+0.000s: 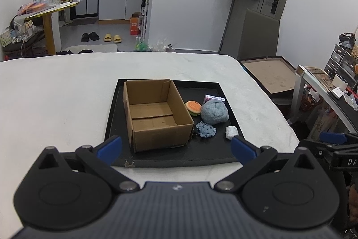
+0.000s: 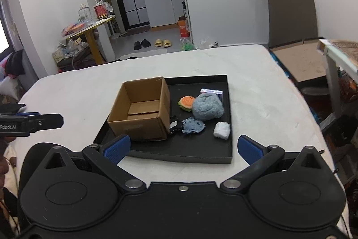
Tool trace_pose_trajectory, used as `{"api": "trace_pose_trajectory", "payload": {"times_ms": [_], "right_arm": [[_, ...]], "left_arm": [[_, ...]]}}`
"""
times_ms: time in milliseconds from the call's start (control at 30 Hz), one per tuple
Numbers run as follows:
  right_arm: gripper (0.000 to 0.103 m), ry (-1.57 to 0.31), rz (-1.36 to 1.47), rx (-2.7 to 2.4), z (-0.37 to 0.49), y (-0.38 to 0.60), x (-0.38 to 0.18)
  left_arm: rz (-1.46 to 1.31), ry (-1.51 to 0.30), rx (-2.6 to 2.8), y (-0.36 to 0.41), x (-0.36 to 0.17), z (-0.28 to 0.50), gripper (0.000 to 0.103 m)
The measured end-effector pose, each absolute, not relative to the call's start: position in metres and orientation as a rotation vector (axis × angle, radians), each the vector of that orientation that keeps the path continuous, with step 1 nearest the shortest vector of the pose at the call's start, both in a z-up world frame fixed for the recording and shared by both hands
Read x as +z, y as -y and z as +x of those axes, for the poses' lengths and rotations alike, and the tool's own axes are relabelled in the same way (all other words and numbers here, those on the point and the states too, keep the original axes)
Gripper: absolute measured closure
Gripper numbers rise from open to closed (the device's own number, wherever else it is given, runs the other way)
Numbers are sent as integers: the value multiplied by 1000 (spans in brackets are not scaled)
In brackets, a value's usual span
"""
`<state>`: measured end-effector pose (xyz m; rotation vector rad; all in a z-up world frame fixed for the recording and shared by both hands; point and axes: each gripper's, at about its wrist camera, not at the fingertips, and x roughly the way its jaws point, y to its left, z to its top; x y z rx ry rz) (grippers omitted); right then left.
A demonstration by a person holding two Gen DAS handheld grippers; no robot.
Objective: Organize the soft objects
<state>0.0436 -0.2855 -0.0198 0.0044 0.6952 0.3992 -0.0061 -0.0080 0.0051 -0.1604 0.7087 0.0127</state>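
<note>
Reading "Robot.AI" in white on the black body of the left gripper (image 2: pixel 48 120) at the left edge of the right wrist view, and "DA" on the right gripper (image 1: pixel 333 138) at the right edge of the left wrist view, is all the lettering allows; each claw's blue ribbed pads (image 2: pixel 117 148) are spread wide and hold nothing. On the white fuzzy bed cover (image 1: pixel 56 93) lies a shallow black tray (image 1: pixel 223 158) with an open, empty corrugated cardboard box (image 1: pixel 156 136) on its left half. Along the tray's right side lie a round plush burger (image 2: pixel 186 102), a fluffy blue-grey ball (image 2: pixel 208 108), a flat blue knitted toy (image 2: pixel 193 125), a small white wad (image 2: pixel 222 130) and a purple-and-white carton (image 2: pixel 211 91) whose print is unreadable.
</note>
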Motion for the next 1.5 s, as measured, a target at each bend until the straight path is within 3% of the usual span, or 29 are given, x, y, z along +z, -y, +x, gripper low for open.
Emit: {"api": "trace_pose_trajectory", "payload": {"times_ms": [700, 1433, 1500], "right_arm": [[0, -716, -1, 384, 60, 284, -31], [0, -803, -12, 314, 127, 279, -68], [4, -813, -15, 318, 136, 275, -71]], "left_arm": [[-160, -728, 26, 1, -8, 17, 0], [-194, -840, 110, -28, -52, 93, 0], [-200, -845, 121, -32, -57, 101, 1]]}}
